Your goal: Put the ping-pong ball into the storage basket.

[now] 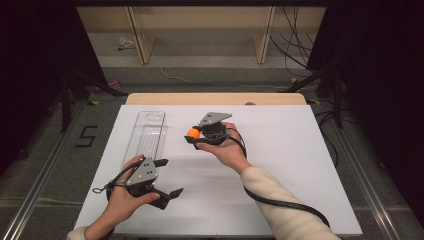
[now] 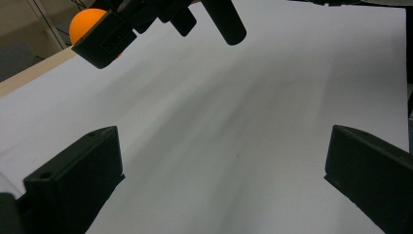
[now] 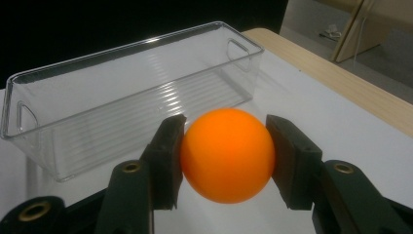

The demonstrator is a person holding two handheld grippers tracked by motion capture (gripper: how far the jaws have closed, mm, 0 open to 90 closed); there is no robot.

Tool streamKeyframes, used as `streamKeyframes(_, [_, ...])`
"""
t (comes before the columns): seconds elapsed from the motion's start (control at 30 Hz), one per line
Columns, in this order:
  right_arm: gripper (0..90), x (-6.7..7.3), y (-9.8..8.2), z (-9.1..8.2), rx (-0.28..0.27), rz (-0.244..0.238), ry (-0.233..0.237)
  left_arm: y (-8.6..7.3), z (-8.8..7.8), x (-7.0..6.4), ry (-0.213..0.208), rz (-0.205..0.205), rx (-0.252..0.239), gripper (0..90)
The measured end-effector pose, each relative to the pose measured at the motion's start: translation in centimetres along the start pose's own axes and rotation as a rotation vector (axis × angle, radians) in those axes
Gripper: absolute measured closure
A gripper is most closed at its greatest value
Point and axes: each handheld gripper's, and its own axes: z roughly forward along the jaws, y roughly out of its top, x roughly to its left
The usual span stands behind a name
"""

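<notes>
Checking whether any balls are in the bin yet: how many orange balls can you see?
1. The orange ball is clamped between the fingers of the right gripper, held above the white table beside the clear bin, which looks empty.

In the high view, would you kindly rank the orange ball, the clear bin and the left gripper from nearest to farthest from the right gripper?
1. Orange ball: clamped in the right gripper.
2. Clear bin: just left of it.
3. Left gripper: lower left, near the table's front edge.
</notes>
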Motion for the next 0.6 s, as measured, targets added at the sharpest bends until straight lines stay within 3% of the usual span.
streamKeyframes(0.6, [51.7, 0.42, 0.91, 1.05, -0.001, -0.007, 0.014, 0.01, 0.00, -0.03, -0.002, 0.004, 0.004, 0.0])
